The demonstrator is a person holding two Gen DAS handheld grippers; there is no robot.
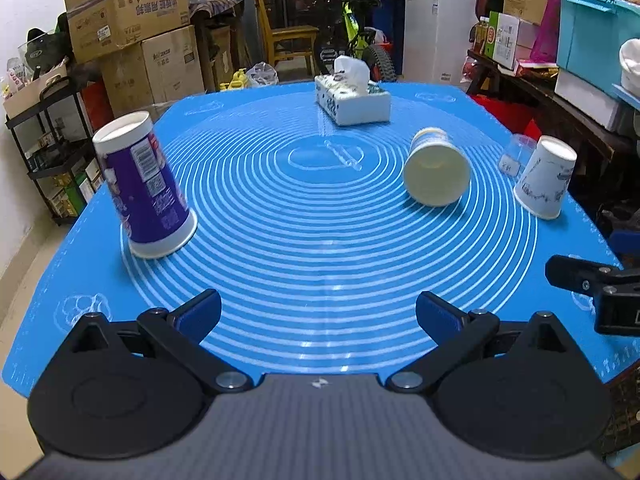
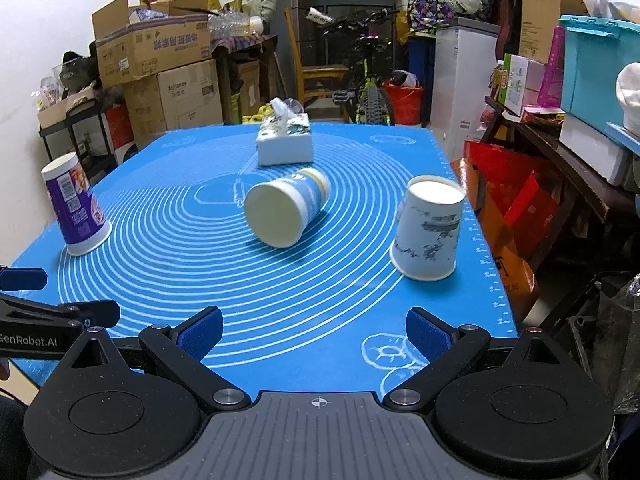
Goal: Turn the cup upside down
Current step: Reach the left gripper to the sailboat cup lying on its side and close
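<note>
Cups number three on the blue mat, and we count one tissue box behind them. A clear glass or plastic tumbler seems to stand behind the printed white cup in the left wrist view, but it is faint and we cannot make it out well; in the right wrist view we do not see it at all.

We see the purple cup at the mat's left side and the printed white cup at its right edge, both already mouth down. The pale cup lies on its side between them (its open mouth faces our cameras), just in front of the tissue box and touching neither neighbour.

We hold the left gripper low over the mat's near edge, its blue pads wide apart and holding nothing. Our right gripper is likewise spread and bare. Each gripper appears only partly at the edge of the other's view.
</note>
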